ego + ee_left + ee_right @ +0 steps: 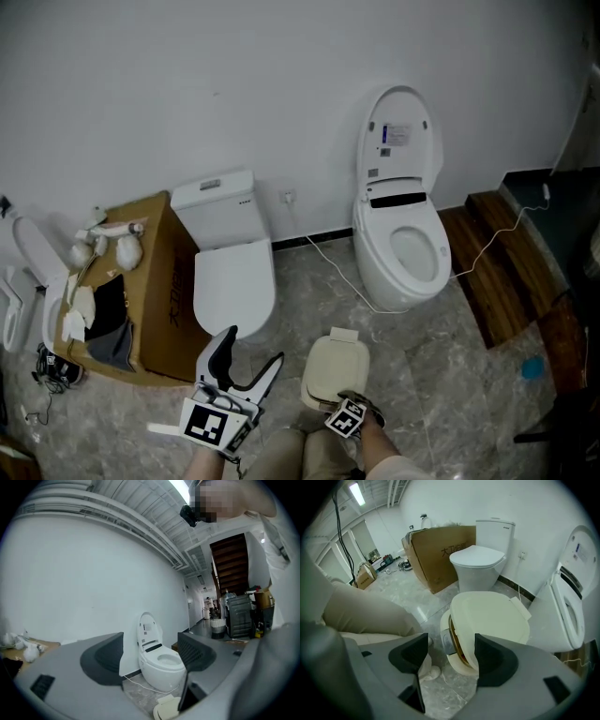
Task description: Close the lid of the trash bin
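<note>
Far left, head view: brown cardboard box (164, 281) on the grey marbled tile floor (441, 375), with small white objects and a dark cloth on its top. Just right of it stands a white ceramic toilet (232, 272), seat lid down, tank against the white wall (187, 84).

Left gripper (150, 639): held level, low in front of the person, left of the bin. Its fingers (105, 656) are released and wide apart, with nothing between them. Only the far toilet shows through the gap.

Cream plastic trash bin (335, 370): on the floor at centre-bottom of the head view, between the two toilets and nearer the person. In the right gripper view its lid (490, 613) is mostly down but ajar at the near edge. The gap shows a gold-brown inner rim and a grey part.

Right gripper (450, 641): tilted steeply down over the bin's near edge, marker cube (345, 418) just at the bin's near side. Fingers (410, 656) are released and spread apart. The bin's near edge lines up in the gap; no contact seen.

Right: white smart toilet (403, 248), lid upright, with a white cable (337, 272) on the floor beside it. Far right: dark wooden step (492, 262).
</note>
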Tool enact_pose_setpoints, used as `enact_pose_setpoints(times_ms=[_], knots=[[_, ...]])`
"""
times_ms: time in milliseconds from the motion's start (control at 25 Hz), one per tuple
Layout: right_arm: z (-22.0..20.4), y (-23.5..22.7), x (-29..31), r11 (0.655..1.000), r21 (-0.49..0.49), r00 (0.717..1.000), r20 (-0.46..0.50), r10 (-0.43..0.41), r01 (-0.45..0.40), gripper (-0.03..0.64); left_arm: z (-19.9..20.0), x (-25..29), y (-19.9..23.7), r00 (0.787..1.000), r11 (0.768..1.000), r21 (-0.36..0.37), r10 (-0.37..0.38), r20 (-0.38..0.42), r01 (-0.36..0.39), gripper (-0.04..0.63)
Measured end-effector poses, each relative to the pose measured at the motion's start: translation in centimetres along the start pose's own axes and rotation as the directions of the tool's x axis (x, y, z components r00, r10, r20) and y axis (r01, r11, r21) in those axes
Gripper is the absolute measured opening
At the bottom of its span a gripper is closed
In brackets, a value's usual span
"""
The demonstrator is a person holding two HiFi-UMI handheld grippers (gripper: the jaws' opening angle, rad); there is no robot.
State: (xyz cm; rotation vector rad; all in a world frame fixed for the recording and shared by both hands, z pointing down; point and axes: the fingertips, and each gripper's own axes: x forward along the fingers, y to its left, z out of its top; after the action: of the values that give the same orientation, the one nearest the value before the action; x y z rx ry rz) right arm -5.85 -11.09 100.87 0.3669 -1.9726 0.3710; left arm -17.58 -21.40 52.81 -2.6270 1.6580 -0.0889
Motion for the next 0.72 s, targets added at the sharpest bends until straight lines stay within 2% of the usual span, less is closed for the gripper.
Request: enact_pose_setpoints(times_ms=[280,480,720], knots=[[-2.2,0.7,4.3,1.0,-0.012,1.0,-0.008,0.018,-0.018,0.321,-2.6,-0.8,-0.3,0.998,0.999,-0.008,0.04,0.051,-0.04,0.342],[-2.7,0.6,5.4,0.999,0.007,0.999,-0.016,0.031,-0.031,0.319,-4.6,-0.2,-0.9,0.999,0.999,-0.015,0.033,0.02,-0.032,0.342],[-2.8,0.5,5.7,0.999,0.033,0.999,-0.001,0.043,-0.043,0.31,-3.2,1.3,-0.9,0.998,1.0,0.004,0.027,0.055,-0.027,0.342]])
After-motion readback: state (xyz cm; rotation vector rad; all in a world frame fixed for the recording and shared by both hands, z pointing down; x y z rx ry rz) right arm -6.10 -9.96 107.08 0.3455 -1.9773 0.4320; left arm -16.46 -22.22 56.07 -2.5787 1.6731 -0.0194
